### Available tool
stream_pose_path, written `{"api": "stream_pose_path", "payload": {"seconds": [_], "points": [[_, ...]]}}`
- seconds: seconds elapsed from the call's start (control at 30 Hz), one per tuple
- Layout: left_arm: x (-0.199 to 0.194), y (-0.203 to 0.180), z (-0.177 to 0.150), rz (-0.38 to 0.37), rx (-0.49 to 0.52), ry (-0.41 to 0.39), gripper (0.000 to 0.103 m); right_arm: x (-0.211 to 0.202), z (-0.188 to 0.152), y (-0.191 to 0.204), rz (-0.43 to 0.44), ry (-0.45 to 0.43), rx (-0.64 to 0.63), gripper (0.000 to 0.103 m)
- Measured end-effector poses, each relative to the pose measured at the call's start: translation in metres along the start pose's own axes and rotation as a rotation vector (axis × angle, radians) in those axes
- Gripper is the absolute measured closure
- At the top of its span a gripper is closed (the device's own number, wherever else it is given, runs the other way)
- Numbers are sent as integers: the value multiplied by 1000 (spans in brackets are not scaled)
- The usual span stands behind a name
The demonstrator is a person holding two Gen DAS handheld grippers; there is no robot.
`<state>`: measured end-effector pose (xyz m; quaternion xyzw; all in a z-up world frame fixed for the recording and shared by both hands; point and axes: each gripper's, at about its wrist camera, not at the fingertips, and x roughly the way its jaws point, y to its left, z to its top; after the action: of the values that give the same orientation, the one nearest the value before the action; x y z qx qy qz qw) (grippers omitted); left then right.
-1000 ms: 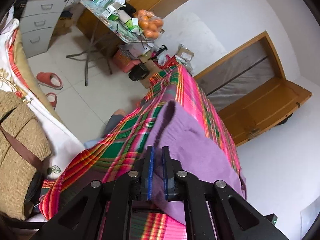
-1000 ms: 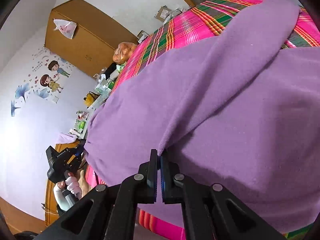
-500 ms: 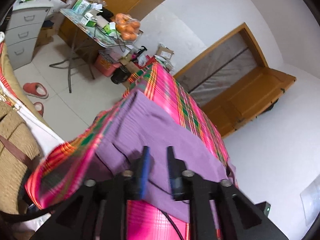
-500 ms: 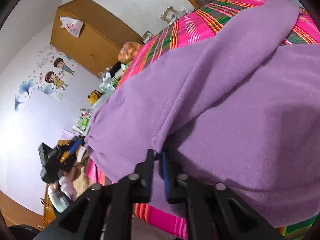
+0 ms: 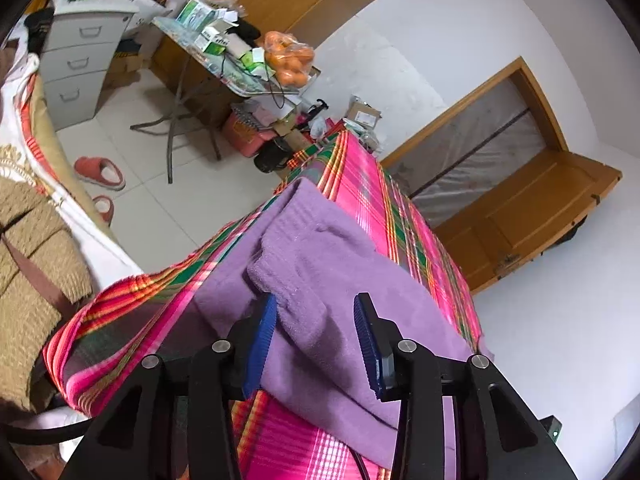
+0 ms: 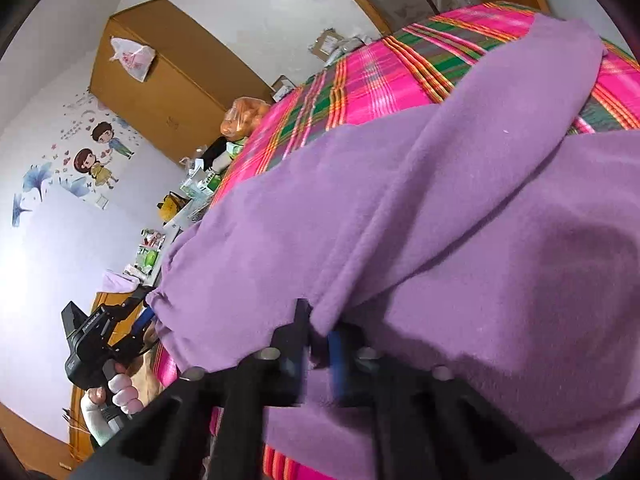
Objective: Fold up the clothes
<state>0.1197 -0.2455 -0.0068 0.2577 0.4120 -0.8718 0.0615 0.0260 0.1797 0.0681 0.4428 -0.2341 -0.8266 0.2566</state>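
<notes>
A purple fleece garment (image 5: 328,248) lies spread over a table covered in pink and green plaid cloth (image 5: 372,192). My left gripper (image 5: 316,300) is open at the garment's near end, with a raised fold of the fleece between its blue pads and neither pad pressing it. In the right wrist view the garment (image 6: 440,220) fills most of the picture. My right gripper (image 6: 318,320) is blurred and its jaws are closing on a folded edge of the fleece that hangs between them. The left gripper (image 6: 104,332), held by a hand (image 6: 116,392), shows at the garment's far left corner.
A folding table with boxes and a bag of oranges (image 5: 290,58) stands beyond the plaid table. A grey drawer cabinet (image 5: 80,60) and red slippers (image 5: 100,168) are on the tiled floor at left. A wooden door (image 5: 520,220) is at right, a wardrobe (image 6: 168,80) behind.
The left gripper went from shut on the garment's edge to open and drew back a little. The right gripper's jaws parted, then narrowed again around the folded edge.
</notes>
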Motion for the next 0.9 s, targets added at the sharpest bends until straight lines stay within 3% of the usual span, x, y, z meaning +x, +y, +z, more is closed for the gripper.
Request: {"api": "stream_pose_path", "payload": {"seconds": [0.03,0.07,0.3,0.47,0.63,0.7,0.8,0.9], "points": [[2,-1,2,6,5,0,94,0,0,-1,5,-3,-1,96],[3,-1,4,13,9,1,97,1,0,-1,10,-6,-3,96],[-12,2,16,-25,17,-23,103,-41,-2,23,114,-118,-107,100],[-25,22,19,24,18,-52,103,-42,-22,28,103,-60,-147,100],[-24,24,6,-26,38,6,103,-27,-37,14,111,10,-94,100],[-24,17,4,-50,49,13,98,-27,-36,12,100,15,-95,98],[-24,14,4,-66,36,1,64,-29,-32,6,89,11,-69,96],[-21,14,3,-75,-6,4,59,-30,-31,4,93,4,-45,87]]}}
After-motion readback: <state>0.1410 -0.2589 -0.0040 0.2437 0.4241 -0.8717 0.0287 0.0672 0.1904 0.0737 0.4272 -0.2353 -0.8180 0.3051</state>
